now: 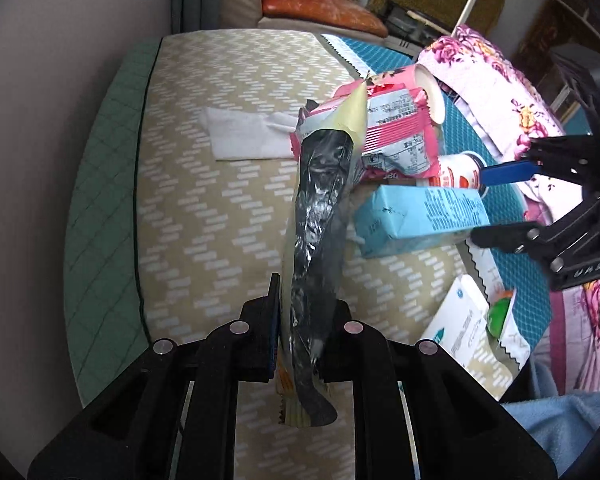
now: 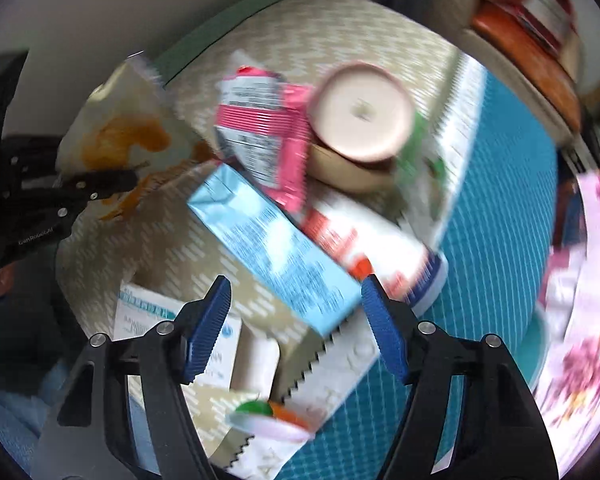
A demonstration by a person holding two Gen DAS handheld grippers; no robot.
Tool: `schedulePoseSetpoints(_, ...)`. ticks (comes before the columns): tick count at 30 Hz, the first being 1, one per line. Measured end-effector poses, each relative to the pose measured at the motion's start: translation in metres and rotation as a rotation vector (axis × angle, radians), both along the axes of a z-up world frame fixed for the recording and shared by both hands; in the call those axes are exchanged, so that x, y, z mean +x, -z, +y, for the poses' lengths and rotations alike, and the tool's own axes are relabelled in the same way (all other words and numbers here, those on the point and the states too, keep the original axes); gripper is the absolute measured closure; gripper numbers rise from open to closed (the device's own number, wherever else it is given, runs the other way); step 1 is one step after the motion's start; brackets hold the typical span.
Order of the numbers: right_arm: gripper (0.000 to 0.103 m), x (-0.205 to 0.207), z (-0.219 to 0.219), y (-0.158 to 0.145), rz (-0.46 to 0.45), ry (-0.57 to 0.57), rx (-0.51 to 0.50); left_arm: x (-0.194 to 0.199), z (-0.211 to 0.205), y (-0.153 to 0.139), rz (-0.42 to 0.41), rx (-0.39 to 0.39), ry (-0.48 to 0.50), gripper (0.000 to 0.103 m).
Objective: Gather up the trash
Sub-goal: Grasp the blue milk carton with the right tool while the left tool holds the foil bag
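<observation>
My left gripper (image 1: 300,340) is shut on a yellow snack bag (image 1: 320,208) with a dark foil inside; the bag stands up between the fingers. Behind it lies a heap of trash: a pink wrapper (image 1: 396,136), a pink cup (image 1: 428,92), a red-and-white bottle (image 1: 460,172) and a light blue carton (image 1: 420,216). A white tissue (image 1: 248,136) lies to the left. My right gripper (image 2: 296,288) hangs open over the near end of the blue carton (image 2: 268,240), its blue pads apart from it. The right wrist view is blurred.
The trash lies on a beige patterned mattress (image 1: 204,220) beside a teal mat (image 2: 500,240). A floral quilt (image 1: 492,80) borders the right. A white box (image 2: 148,312) and a green-lidded packet (image 2: 256,408) lie near my right gripper. A wall runs along the left.
</observation>
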State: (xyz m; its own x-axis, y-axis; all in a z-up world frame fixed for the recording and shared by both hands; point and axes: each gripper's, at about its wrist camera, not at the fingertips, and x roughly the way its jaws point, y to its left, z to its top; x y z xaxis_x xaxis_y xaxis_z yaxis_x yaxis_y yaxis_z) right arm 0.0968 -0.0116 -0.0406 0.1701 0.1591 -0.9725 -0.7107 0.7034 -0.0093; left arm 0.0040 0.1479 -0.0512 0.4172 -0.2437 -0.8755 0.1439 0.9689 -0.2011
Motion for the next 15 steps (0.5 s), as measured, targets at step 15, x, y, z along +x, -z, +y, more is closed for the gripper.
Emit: schedulePoseSetpoints(15, 0.058, 0.028, 0.036, 0.045, 0.205, -0.064, -0.038, 0.018, 0.025, 0.021, 0.008, -0.101, -0.05, 0.079)
